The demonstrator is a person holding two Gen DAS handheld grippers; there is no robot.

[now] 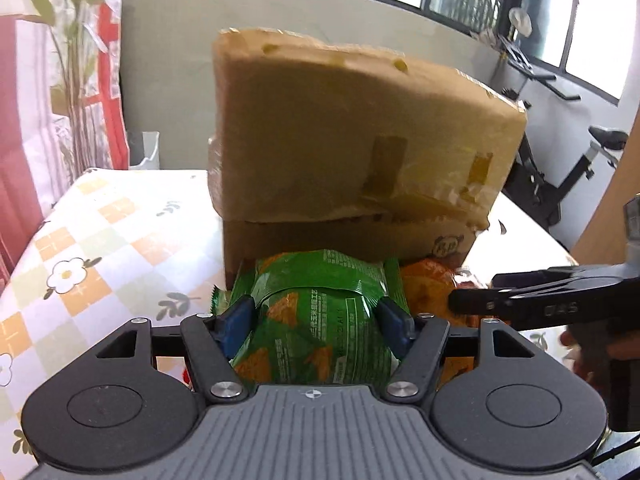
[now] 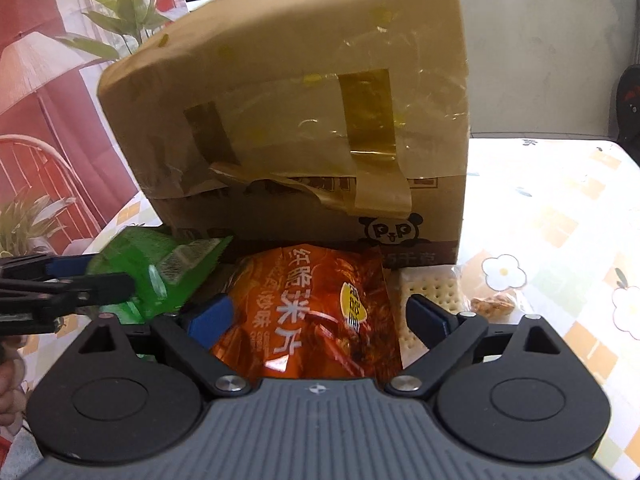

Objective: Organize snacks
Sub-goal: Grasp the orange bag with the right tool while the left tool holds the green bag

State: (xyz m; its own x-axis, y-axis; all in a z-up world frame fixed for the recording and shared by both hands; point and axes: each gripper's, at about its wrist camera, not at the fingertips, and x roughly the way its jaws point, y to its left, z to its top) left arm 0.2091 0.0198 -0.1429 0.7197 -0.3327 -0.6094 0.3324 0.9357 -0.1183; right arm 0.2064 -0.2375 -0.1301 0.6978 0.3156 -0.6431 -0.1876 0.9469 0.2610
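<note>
Floral checked worktop point(image 1: 100, 232) beneath windows; left fingers point(image 1: 236, 318) pinch the green packet point(image 1: 320, 312); right fingers point(image 2: 424, 312) open astride the orange packet point(image 2: 312, 312).

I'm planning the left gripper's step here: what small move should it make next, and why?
Probably lift the green snack bag slightly and draw it back from the cardboard box. The left gripper has its blue pads pinching the bag's sides, the box stands close behind, and the orange bag lies right beside it between the right gripper's open jaws.

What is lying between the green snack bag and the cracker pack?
The orange snack bag lies between the green snack bag and the cracker pack, as the right wrist view shows.
</note>
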